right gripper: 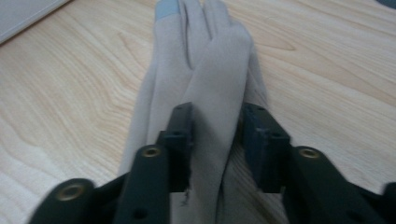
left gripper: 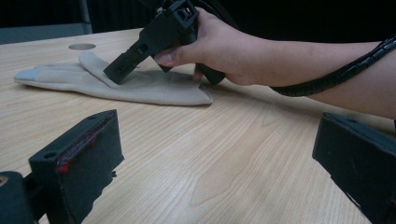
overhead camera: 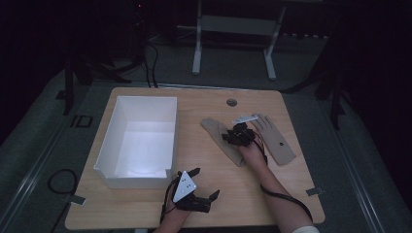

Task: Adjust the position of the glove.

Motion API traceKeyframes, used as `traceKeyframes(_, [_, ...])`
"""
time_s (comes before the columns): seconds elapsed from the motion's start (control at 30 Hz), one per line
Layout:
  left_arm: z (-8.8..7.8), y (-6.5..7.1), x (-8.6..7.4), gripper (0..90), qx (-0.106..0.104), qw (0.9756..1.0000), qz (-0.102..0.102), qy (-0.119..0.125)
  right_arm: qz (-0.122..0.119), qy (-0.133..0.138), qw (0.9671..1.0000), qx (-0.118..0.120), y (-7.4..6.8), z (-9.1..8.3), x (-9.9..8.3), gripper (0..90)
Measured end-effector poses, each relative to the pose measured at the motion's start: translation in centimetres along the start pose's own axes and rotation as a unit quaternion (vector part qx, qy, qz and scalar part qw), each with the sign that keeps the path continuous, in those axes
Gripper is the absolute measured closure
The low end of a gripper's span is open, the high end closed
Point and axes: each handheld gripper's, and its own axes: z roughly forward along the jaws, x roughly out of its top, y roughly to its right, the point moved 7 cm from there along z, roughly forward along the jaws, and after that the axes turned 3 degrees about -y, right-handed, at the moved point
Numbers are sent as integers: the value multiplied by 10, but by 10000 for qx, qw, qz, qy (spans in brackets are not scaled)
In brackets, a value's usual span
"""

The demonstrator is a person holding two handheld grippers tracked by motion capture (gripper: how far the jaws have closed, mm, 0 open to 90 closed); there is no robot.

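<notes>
High view: wooden table [overhead camera: 145, 204], white box [overhead camera: 138, 141] on its left half. Two beige gloves lie right of centre; the left glove [overhead camera: 221, 138] lies diagonally, the right glove [overhead camera: 276, 141] just beside it. Right gripper [overhead camera: 238, 133] sits down on the left glove, forearm reaching in from bottom right, cable trailing along the sleeve. Left gripper [overhead camera: 204, 182] rests low near the front edge, just in front of the box, jaws spread wide, nothing between them.

Left gripper view: its own jaws stand far apart over bare wood. Farther off, the right hand [left gripper: 219, 44] wraps the right gripper, tilted steeply down, one jaw tip touching the glove [left gripper: 140, 86], which lies flat on the table.

Right gripper view: jaws narrow, one on each side of a raised fold of the glove [right gripper: 215, 84], pads touching the fabric. Glove fingers point away up the frame; box edge at top left.
</notes>
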Motion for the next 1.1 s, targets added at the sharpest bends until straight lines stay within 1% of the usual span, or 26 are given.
traceKeyframes(0.03, [0,0,0,17,0,10000,-3,-3,-5,-15,10000,10,-1,0,0,671])
traceKeyframes(0.07, [0,0,0,17,0,10000,-3,-8,3,-39,10000,40,-1,0,0,715])
traceKeyframes(0.13, [0,0,0,17,2,10000,-4,-9,-21,-50,10000,65,-4,0,0,769])
traceKeyframes(0.17, [0,0,0,17,2,10000,0,-12,2,-47,10000,53,-5,0,0,784])
traceKeyframes(0.23, [0,0,0,17,6,10000,-11,-8,60,-27,10000,-44,-6,-1,1,802])
traceKeyframes(0.27, [0,0,0,17,6,10000,-14,-8,124,13,9999,-89,-7,-3,2,806])
traceKeyframes(0.33, [0,0,0,17,7,10000,-19,-8,287,154,9994,-69,-9,-8,6,810])
traceKeyframes(0.43, [0,0,0,17,8,10000,-17,-9,525,475,9974,-110,-13,-25,16,812])
traceKeyframes(0.47, [0,0,0,17,5,10000,-18,-10,579,544,9968,-124,-14,-29,19,812])
traceKeyframes(0.57, [0,0,0,17,5,10000,-12,-9,803,816,9933,-148,-18,-47,28,810])
traceKeyframes(0.6, [0,0,0,17,6,10000,-3,-10,835,866,9926,-168,-20,-52,30,810])
traceKeyframes(0.67, [0,0,0,17,9,10000,0,-10,925,982,9904,-315,-22,-63,33,810])
traceKeyframes(0.77, [0,0,0,17,12,10000,4,-11,1118,1154,9861,-435,-24,-77,34,809])
traceKeyframes(0.83, [0,0,0,18,19,10000,13,-11,1116,1256,9849,-426,-26,-85,35,807])
traceKeyframes(0.9, [0,0,0,17,17,10000,14,-13,1066,1292,9843,-555,-28,-90,34,807])
traceKeyframes(0.93, [0,0,0,17,17,10000,11,-13,1107,1315,9834,-588,-28,-93,34,807])
traceKeyframes(1.0, [0,0,0,18,16,10000,-14,-15,1293,1375,9801,-620,-29,-98,32,807])
traceKeyframes(1.03, [0,0,0,17,20,10000,-23,-13,1404,1428,9779,-594,-30,-100,31,808])
traceKeyframes(1.1, [1,0,0,17,20,10000,-28,-17,1561,1462,9747,-654,-32,-103,29,808])
